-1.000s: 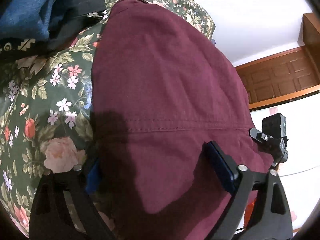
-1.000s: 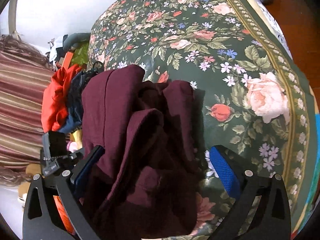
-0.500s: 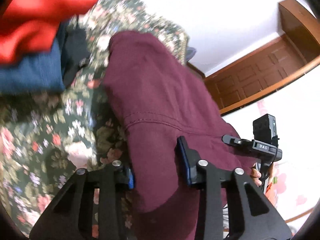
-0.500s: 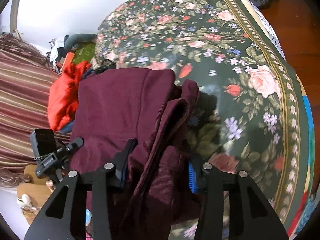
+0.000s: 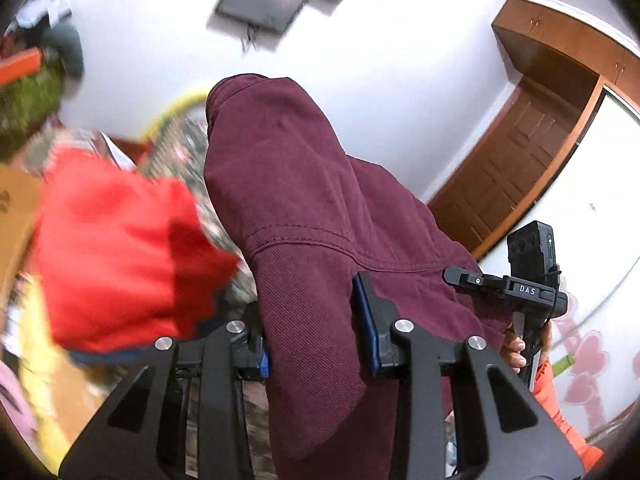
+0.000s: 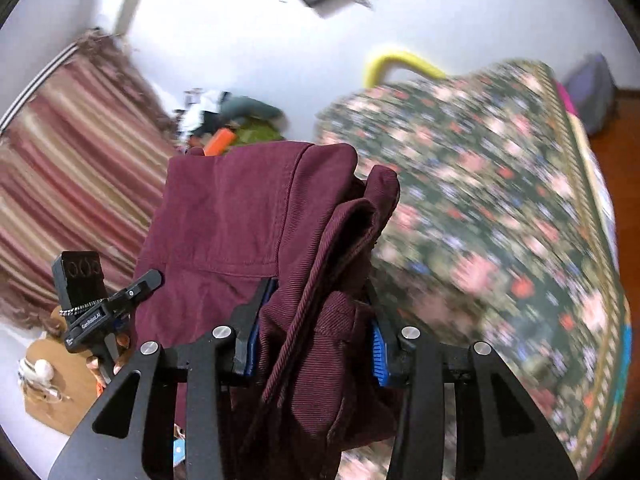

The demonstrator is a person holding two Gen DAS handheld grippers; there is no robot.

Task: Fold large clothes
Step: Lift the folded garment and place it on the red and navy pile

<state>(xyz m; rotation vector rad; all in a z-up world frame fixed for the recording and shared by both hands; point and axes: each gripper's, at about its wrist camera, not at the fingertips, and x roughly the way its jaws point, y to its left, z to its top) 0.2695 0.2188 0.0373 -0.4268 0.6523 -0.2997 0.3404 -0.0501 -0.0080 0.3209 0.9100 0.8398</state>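
A large maroon garment [image 5: 296,208] hangs lifted in the air, held at two places. My left gripper [image 5: 316,328] is shut on one edge of it, below a stitched seam. My right gripper [image 6: 316,332] is shut on a bunched, folded part of the same maroon garment [image 6: 240,216]. The cloth stretches up and away from both grippers. Each wrist view shows the other gripper beside the cloth, the right one in the left wrist view [image 5: 528,280] and the left one in the right wrist view [image 6: 92,312].
The bed with its dark floral cover [image 6: 500,200] lies below and to the right. A red garment [image 5: 116,248] lies on a pile at the left. A striped curtain [image 6: 68,160], a wooden door [image 5: 516,168] and a wall-mounted screen [image 5: 260,4] surround the bed.
Both grippers have closed on the maroon garment and lifted it off the bed. The views have tilted up toward the wall and ceiling, and the background is blurred by motion.
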